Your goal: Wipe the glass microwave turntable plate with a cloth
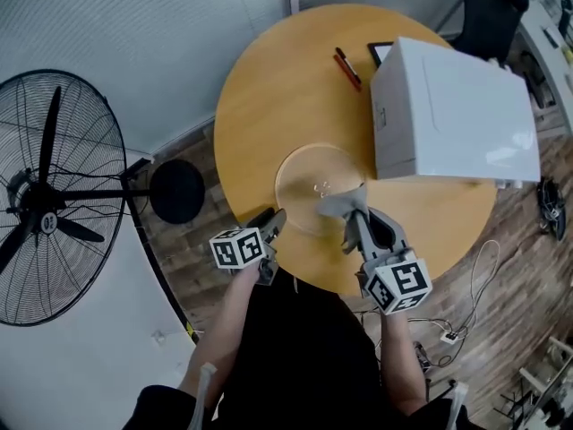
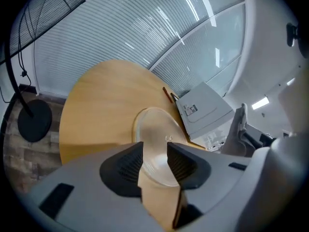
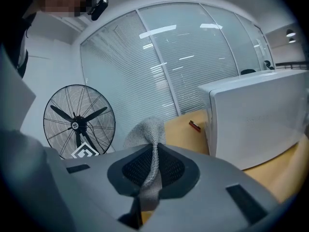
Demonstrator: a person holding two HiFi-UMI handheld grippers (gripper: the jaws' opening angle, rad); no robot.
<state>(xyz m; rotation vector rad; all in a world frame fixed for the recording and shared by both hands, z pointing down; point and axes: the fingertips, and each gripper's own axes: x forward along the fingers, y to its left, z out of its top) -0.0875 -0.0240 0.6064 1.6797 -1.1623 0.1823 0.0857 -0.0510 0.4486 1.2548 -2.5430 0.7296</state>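
The clear glass turntable plate lies flat on the round wooden table, near its front edge. My left gripper hovers at the plate's near-left rim with its jaws apart. In the left gripper view the plate shows through the gap of the left gripper, and neither pad presses on it. My right gripper is shut on a grey knitted cloth at the plate's near-right rim. In the right gripper view the cloth stands up out of the closed right gripper.
A white microwave takes up the table's right side, close to the plate. Two pens lie at the back. A large black floor fan stands left, with a round black base beside the table. Cables trail on the floor.
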